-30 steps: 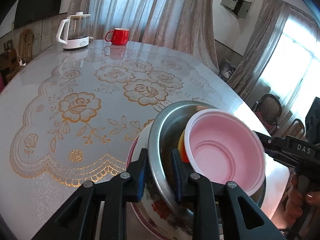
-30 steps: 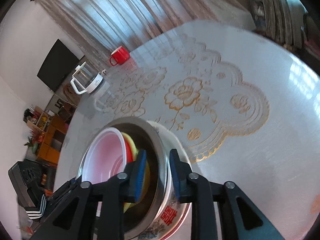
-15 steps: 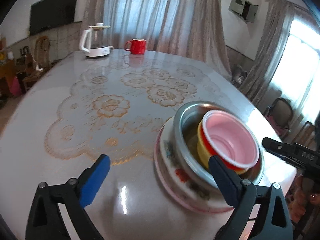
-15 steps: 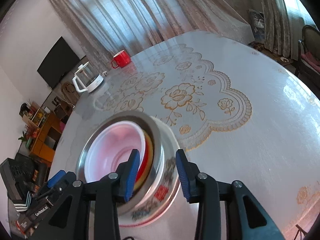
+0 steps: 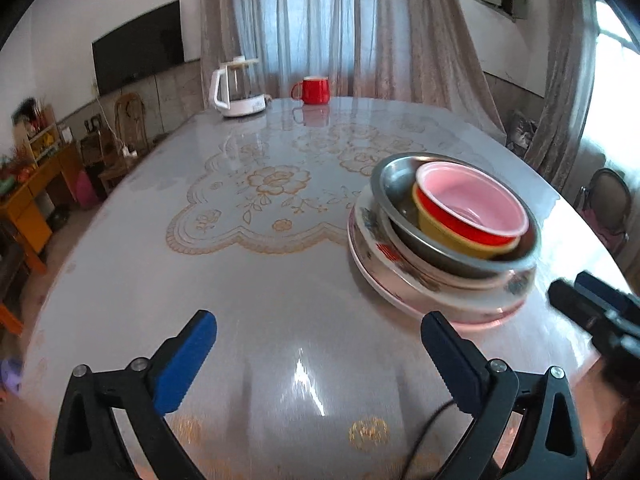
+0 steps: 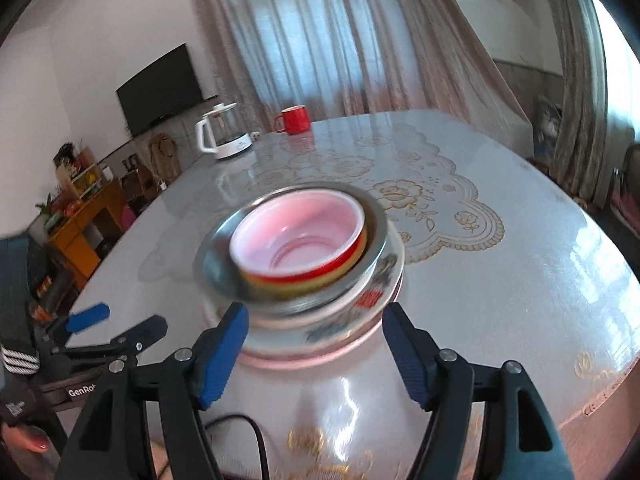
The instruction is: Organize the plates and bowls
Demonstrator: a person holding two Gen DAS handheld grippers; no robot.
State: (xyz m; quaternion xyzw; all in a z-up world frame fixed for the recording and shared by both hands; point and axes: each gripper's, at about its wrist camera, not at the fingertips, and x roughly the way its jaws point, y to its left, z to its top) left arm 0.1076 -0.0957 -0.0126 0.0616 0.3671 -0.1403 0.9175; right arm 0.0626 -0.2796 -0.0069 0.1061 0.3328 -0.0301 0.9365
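The stack of bowls [image 5: 448,224] stands on the table [image 5: 248,300] near its edge, while the left gripper [image 5: 318,338] is wide apart and empty, and the right gripper [image 6: 316,326] is opening, touching nothing.

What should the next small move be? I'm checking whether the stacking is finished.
Probably just back both claws away. The pink bowl sits nested in the metal bowl on the flowered plate; the left claw is open and empty, and the right claw is opening, gripping nothing.
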